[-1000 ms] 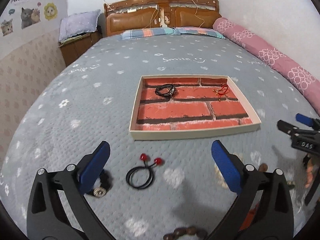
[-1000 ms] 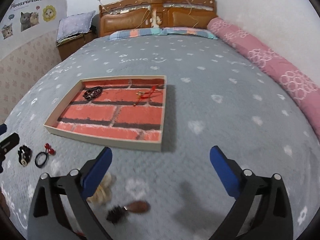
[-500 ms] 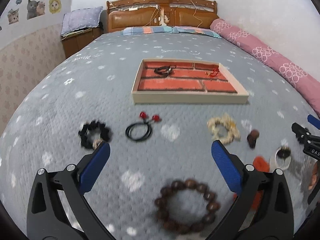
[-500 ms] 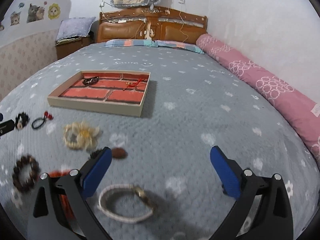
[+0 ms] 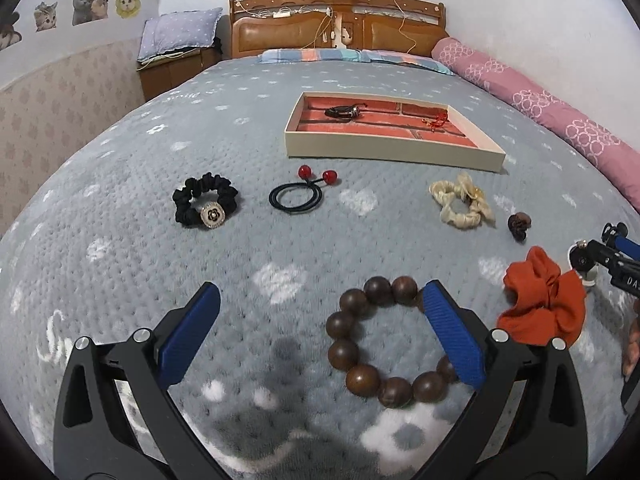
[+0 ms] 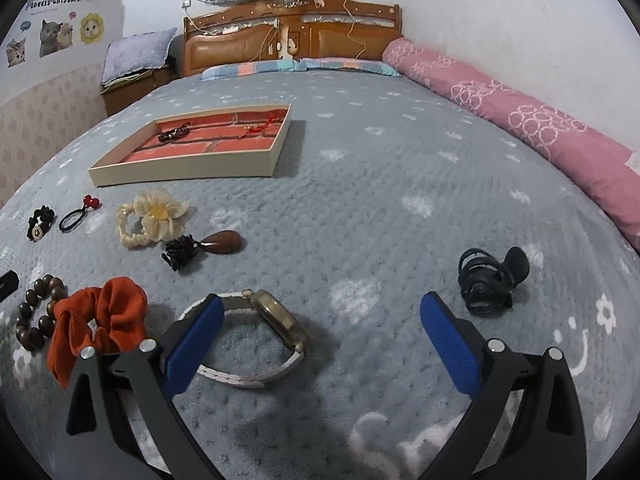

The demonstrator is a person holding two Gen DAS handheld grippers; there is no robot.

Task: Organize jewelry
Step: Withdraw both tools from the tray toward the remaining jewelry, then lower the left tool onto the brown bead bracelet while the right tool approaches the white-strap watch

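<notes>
Both tools spread, empty. Left tool (image 5: 320, 320) over bead bracelet (image 5: 384, 340): lower squarely, pinch one side of the beads, then carry to tray (image 5: 392, 148).

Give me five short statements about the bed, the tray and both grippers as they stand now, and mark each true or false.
1. The tray holds two pieces. True.
2. The left gripper is shut on the wooden bead bracelet. False: its fingers are apart, the bracelet lies loose on the bed.
3. The orange scrunchie lies inside the tray. False: it lies on the grey bedspread.
4. The right gripper is open and empty. True.
5. The watch lies in the tray. False: it lies on the bedspread, near the right gripper.
</notes>
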